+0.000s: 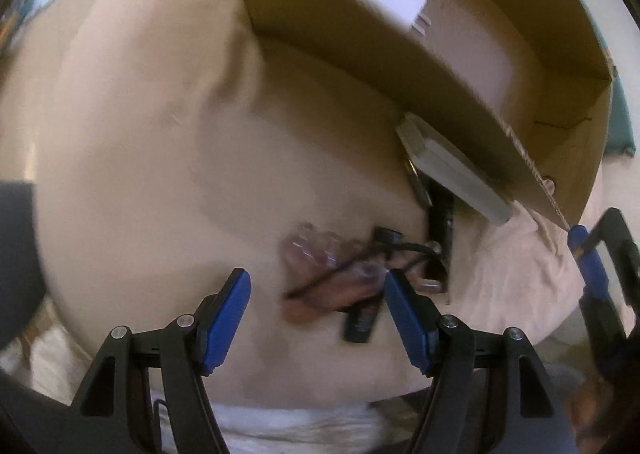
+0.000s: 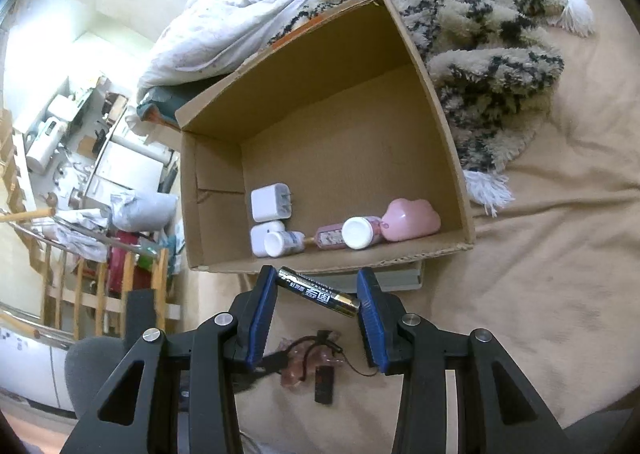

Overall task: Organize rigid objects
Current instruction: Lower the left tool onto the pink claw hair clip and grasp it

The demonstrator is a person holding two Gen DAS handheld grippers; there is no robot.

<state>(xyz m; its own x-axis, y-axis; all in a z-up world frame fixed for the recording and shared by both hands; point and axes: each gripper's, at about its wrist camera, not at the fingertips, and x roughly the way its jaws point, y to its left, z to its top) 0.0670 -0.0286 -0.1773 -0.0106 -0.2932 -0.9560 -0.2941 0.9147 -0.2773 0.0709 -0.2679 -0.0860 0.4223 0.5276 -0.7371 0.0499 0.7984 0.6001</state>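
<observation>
My right gripper (image 2: 318,288) is shut on a black and gold battery (image 2: 320,292), which lies crosswise between the pads just in front of the near wall of an open cardboard box (image 2: 440,114). In the box lie a white charger (image 2: 270,202), a second white plug (image 2: 258,238), a small white-capped bottle (image 2: 282,243), a pink bottle (image 2: 352,232) and a pink cloud-shaped thing (image 2: 410,220). My left gripper (image 1: 318,294) is open and points down over a pink translucent clip (image 1: 320,266) tangled with a black cord, with a small black stick (image 1: 360,324) beside it. The left wrist view is blurred.
Everything lies on a beige bed sheet (image 2: 540,274). A flat grey box (image 1: 452,170) sticks out from under the cardboard box. A shaggy patterned blanket (image 2: 480,34) and a white duvet (image 2: 240,14) lie behind the box. The bed edge and a cluttered room are to the left.
</observation>
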